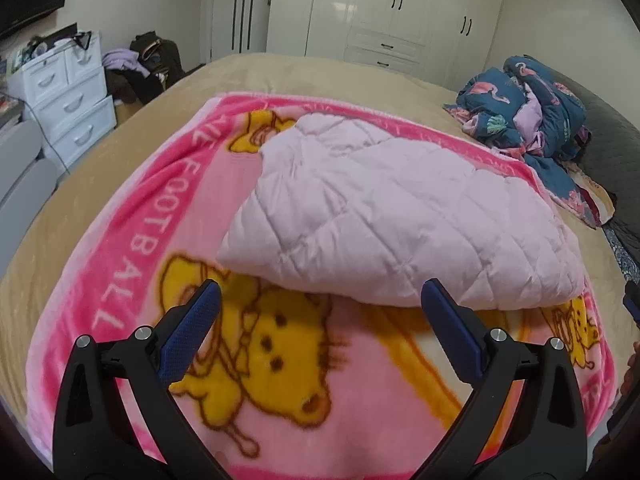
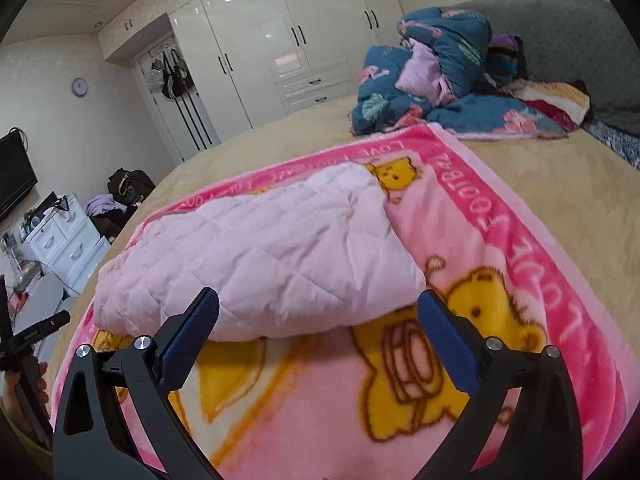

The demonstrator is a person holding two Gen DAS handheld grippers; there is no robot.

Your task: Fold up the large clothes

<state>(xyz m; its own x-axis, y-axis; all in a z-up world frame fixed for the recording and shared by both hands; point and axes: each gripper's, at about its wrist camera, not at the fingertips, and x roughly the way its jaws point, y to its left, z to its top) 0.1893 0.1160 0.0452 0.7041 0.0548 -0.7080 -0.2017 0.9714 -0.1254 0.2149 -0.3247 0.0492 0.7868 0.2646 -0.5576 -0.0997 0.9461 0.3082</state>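
I am holding my left gripper (image 1: 320,296) and right gripper (image 2: 318,304) wide open — both empty. They are hovering near the folded quilt (image 1: 384,216) on the pink blanket (image 1: 132,216).

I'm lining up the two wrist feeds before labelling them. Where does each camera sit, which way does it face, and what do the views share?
Left wrist: on the left gripper, open above the near edge of the pink blanket, facing the folded quilt and wardrobe; own fingers show.
Right wrist: on the right gripper, open, facing the quilt from further right; own fingers and, far left, the hand holding the other gripper show.
Shared: blanket, quilt, wardrobe, blue bedding pile.
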